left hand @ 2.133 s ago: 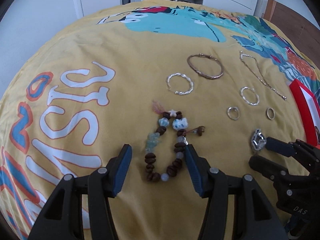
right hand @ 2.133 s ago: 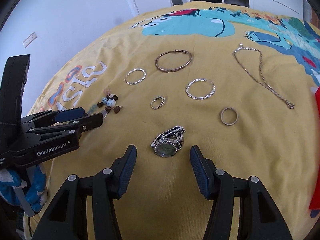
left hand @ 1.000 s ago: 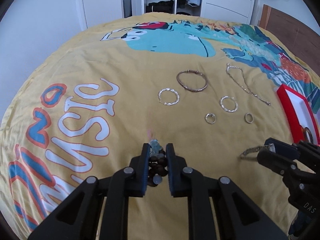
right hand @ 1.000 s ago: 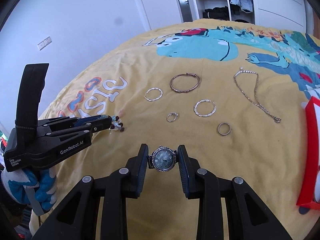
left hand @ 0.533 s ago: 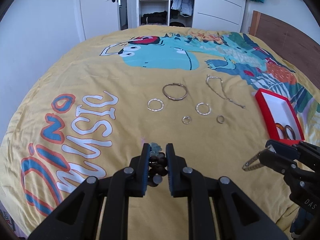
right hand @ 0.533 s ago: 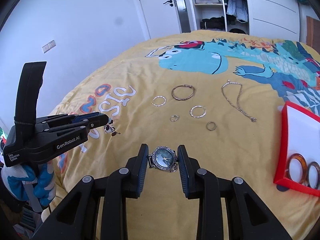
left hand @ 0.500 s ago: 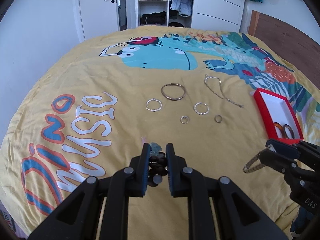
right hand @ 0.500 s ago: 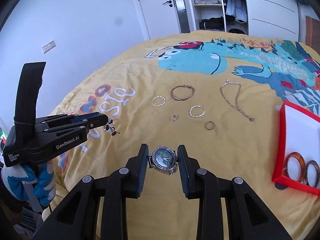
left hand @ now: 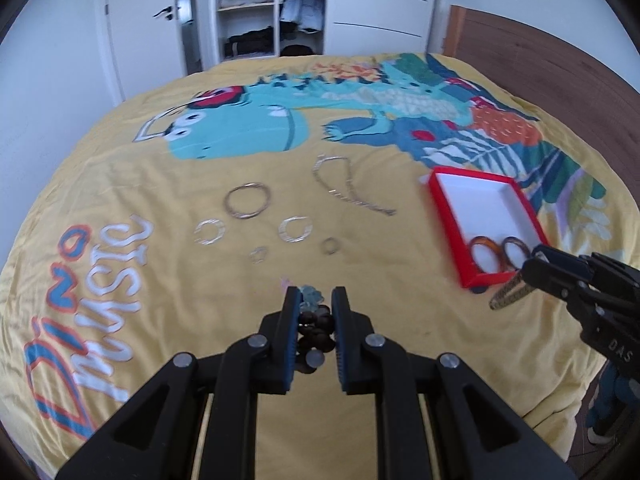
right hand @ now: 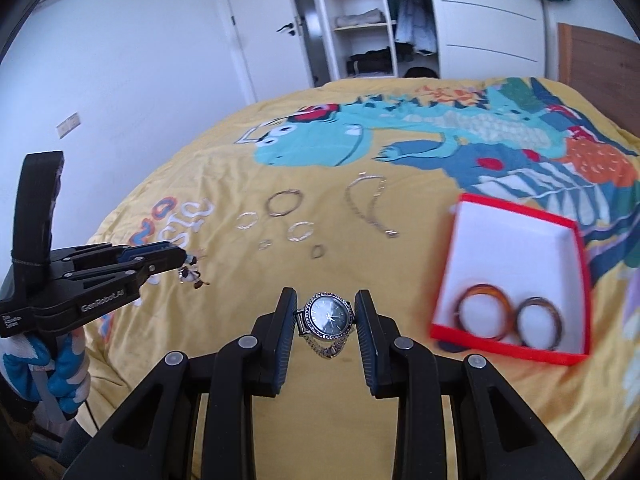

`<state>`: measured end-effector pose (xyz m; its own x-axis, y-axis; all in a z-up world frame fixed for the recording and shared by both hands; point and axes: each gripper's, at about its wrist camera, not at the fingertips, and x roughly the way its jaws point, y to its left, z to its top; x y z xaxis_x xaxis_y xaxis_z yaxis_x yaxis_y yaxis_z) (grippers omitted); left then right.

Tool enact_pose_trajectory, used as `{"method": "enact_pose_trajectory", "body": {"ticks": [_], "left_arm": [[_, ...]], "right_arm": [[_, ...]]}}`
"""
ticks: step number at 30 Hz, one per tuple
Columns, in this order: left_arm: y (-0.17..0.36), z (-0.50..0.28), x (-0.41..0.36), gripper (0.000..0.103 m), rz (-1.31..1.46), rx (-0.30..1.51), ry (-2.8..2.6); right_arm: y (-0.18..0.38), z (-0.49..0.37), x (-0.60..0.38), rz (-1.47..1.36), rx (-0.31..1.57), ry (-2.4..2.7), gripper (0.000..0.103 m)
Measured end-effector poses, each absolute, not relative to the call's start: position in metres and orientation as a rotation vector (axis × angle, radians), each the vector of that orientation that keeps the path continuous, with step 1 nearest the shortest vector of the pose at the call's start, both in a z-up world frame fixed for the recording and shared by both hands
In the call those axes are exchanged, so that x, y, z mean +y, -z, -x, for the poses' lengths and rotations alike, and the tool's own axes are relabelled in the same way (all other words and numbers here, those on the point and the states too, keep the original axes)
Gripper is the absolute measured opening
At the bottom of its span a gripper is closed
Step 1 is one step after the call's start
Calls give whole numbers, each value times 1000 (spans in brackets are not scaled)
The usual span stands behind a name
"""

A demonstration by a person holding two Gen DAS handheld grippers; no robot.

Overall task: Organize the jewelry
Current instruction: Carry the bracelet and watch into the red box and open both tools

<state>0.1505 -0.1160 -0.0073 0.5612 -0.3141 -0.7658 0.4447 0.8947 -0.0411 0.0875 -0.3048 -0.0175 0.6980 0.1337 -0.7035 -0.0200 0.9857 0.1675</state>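
The right gripper [right hand: 326,314] pinches a silver watch [right hand: 328,316] with a dark round dial and stone-set bezel, its metal band hanging below, while the left gripper [left hand: 315,312] is closed on a bracelet of dark brown beads [left hand: 314,330] with pale blue ones at its far end. Both are held above a yellow dinosaur-print bedspread [left hand: 120,184], where silver rings, hoops and a chain [left hand: 344,192] lie loose at centre and a red box [right hand: 516,280] holding two brown bangles [right hand: 484,312] sits to the right. An open white wardrobe [right hand: 368,20] stands at the far wall.
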Motion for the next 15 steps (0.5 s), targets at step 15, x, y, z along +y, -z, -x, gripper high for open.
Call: {"method": "enact_pose_trajectory", "body": {"ticks": [15], "left_arm": [[12, -206, -329, 14, -199, 882, 693]], "right_arm": [[31, -140, -477, -125, 788, 107, 29]]}}
